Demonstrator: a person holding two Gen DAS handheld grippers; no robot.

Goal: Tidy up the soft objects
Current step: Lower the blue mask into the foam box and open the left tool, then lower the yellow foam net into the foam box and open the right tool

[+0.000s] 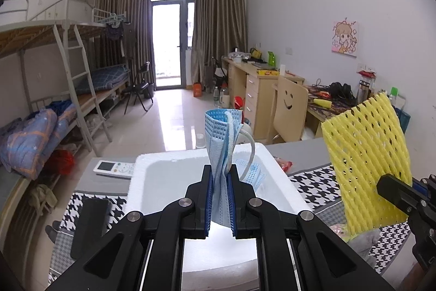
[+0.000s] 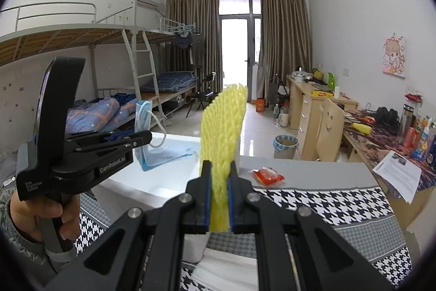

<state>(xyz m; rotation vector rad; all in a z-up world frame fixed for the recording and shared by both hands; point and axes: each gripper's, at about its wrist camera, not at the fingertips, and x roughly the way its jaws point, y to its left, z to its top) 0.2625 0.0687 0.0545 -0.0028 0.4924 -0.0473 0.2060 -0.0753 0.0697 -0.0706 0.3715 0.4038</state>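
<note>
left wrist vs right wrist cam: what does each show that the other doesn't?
Only the left wrist view: a white remote control beside the foam box, and the left gripper head-on, shut on the blue face mask.

Only the right wrist view: the hand holding the left gripper's handle, a bin with a blue liner on the floor, papers on the desk, and the right gripper head-on.

Both: the white foam box, the yellow foam net clamped by the right gripper, the red packet, the houndstooth cloth.
</note>
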